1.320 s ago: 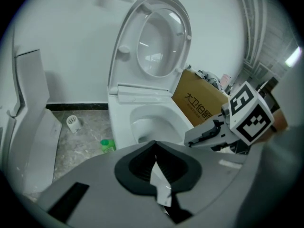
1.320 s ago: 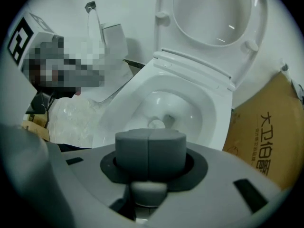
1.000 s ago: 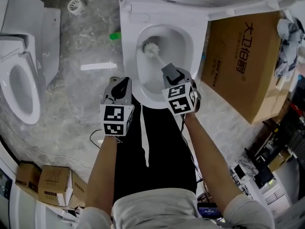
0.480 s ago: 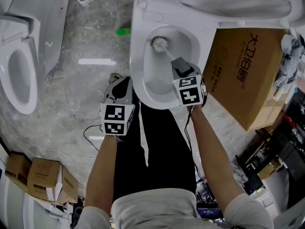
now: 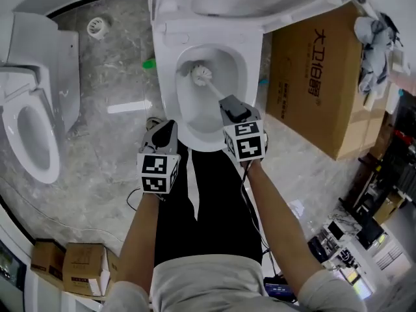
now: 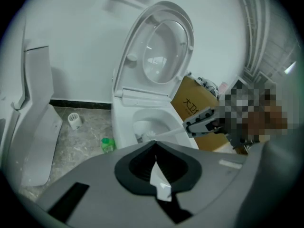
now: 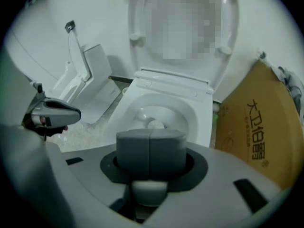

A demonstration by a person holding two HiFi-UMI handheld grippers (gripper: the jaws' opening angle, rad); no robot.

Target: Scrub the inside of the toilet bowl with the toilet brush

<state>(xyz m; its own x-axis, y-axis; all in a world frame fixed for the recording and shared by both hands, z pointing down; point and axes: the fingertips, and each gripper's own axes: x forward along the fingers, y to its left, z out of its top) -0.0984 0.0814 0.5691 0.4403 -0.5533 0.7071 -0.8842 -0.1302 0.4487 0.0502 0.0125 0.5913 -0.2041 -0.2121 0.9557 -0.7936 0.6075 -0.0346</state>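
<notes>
The white toilet bowl (image 5: 170,103) stands open at top centre of the head view, lid raised. The toilet brush's white bristle head (image 5: 201,75) sits inside the bowl, toward its far left wall. Its thin handle (image 5: 216,90) slants back to my right gripper (image 5: 229,103), which is shut on it over the bowl's near rim. The right gripper view shows the shut jaws (image 7: 150,141) with the brush head (image 7: 155,124) beyond them. My left gripper (image 5: 168,125) hovers shut and holding nothing, just left of the bowl's front. From there I see the bowl (image 6: 124,127) and brush head (image 6: 147,136).
A large cardboard box (image 5: 318,77) stands against the toilet's right side with cloth (image 5: 374,38) on top. A second toilet (image 5: 29,122) is at far left. A green bottle (image 5: 149,63) and a small white holder (image 5: 96,26) sit on the marble floor. Small boxes (image 5: 71,262) lie bottom left.
The head camera has swung about. The brush head has stayed low in the bowl's far left part, shifting only slightly. Both grippers keep their hold and places.
</notes>
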